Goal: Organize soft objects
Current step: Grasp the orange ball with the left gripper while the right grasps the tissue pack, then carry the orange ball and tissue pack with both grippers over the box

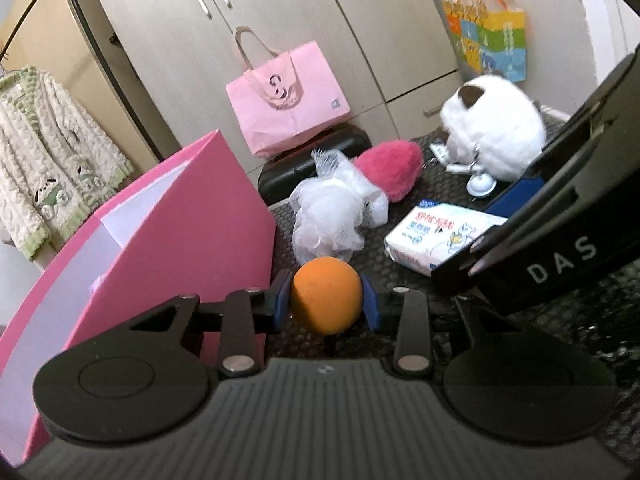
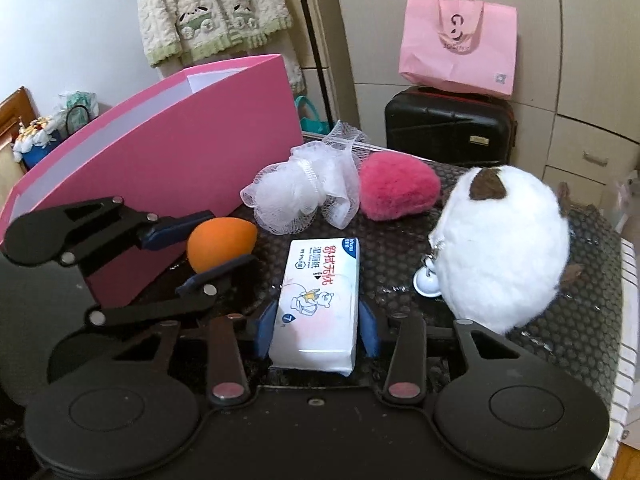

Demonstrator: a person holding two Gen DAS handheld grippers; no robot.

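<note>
Both grippers tilt downward. Left gripper [image 1: 326, 300] fingers pinch the sponge [image 1: 326, 295], tip right. Right gripper [image 2: 316, 326] fingers clamp the pack [image 2: 316, 300], lengthwise ahead.

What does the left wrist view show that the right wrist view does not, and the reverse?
Left wrist only: a colourful hanging bag. Right wrist only: the right gripper closed on the tissue pack, and a teal bag. Both: the left gripper gripping the orange sponge, the pink box, white mesh puff, pink plush and white plush.
</note>
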